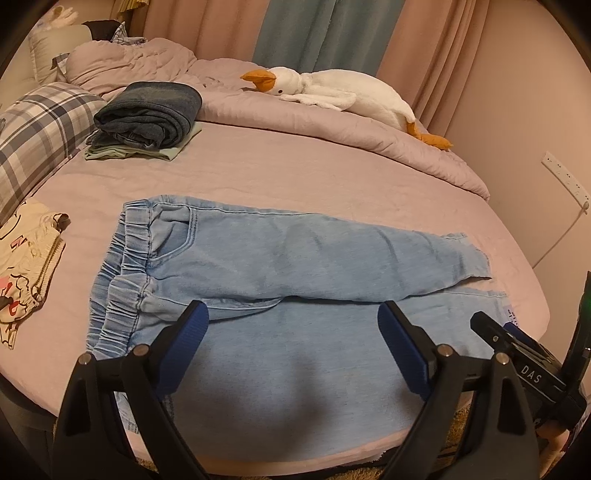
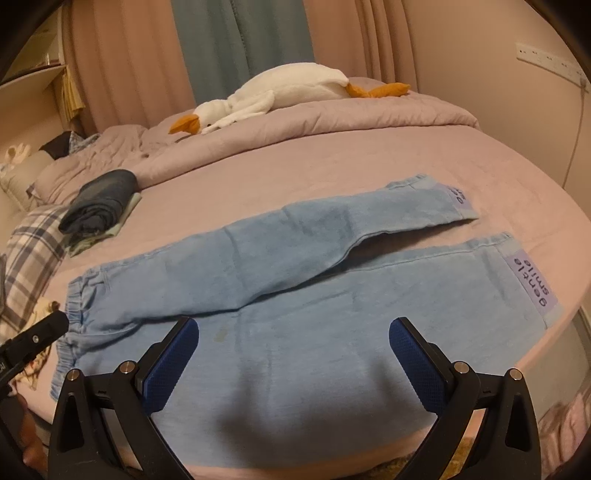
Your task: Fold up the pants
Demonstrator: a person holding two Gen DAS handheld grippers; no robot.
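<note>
Pink bed sheet (image 1: 295, 173) carries your light-blue pants (image 1: 295, 254) flat, waistband left, near cuff's label (image 2: 532, 286) reading "gentle smile"; left gripper (image 1: 293, 317) and right gripper (image 2: 293, 334) both spread, empty, over the near leg.

Both cameras sit low at the bed's (image 1: 258, 173) near edge, looking forward between spread jaws, close over the pants (image 1: 295, 258). Left view aims nearer the waistband, right view nearer the hems. Shared: pants, plush goose (image 2: 273, 92), folded stack (image 2: 99, 203), curtains (image 1: 325, 33) behind.
</note>
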